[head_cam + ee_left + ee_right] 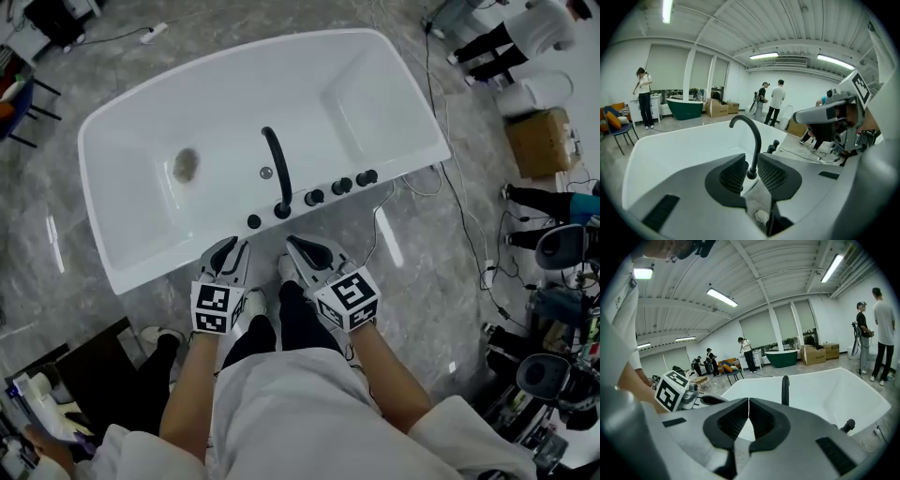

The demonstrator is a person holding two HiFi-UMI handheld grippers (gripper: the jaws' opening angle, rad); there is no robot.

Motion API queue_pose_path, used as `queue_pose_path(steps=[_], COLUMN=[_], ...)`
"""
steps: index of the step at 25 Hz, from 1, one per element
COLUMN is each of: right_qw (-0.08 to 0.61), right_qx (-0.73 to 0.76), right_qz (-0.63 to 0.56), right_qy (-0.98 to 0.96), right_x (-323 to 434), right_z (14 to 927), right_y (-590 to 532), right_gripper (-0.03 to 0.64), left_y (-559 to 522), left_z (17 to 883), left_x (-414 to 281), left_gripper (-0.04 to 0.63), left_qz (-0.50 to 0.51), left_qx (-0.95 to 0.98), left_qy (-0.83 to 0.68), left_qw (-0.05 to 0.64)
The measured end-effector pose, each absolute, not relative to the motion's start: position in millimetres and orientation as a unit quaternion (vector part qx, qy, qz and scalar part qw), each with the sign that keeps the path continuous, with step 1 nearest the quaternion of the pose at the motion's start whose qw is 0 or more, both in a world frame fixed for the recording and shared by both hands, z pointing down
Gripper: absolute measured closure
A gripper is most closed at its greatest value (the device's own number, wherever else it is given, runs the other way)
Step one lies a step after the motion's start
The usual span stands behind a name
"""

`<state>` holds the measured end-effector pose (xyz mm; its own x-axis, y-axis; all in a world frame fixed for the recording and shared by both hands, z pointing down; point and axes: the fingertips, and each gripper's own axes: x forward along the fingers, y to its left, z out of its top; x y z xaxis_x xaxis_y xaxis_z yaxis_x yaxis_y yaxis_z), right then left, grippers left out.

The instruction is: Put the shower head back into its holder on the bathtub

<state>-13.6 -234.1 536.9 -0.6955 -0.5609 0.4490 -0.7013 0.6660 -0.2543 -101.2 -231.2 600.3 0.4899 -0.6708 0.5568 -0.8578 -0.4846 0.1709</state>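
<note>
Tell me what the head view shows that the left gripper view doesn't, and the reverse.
Only head view: the tub's drain, all three black knobs and the left claw from above. Only left gripper view: that claw's jaws apart, nothing between them, and a green tub across the room. Both: the black faucet, the white bathtub and the right claw.

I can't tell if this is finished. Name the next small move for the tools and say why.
Probably just hold both back: the left tool stands open and empty, the right tool shut on nothing, both short of the bathtub. No loose shower head shows; the black fittings all sit on its rim.
</note>
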Motion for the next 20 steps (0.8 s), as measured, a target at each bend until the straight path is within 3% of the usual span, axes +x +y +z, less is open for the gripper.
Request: queue_pose_path(steps=[3, 20], right_qw=[0.167, 0.106], right_qx=[0.363, 0.419], right_qz=[0.196, 0.147], right_qy=[-0.895, -0.890], right_x=[-15, 2], right_z=[524, 447], right_y=[-218, -148], right_gripper=[0.598, 0.598], left_y=[-212, -135], left_z=[577, 464], left_x=[-105, -139], left_gripper=[0.581, 0.583], left_qz=[0.203, 0.159], left_qx=[0.845, 0.866], left_qy=[-0.444, -0.451], left_qw=[0.218, 0.145])
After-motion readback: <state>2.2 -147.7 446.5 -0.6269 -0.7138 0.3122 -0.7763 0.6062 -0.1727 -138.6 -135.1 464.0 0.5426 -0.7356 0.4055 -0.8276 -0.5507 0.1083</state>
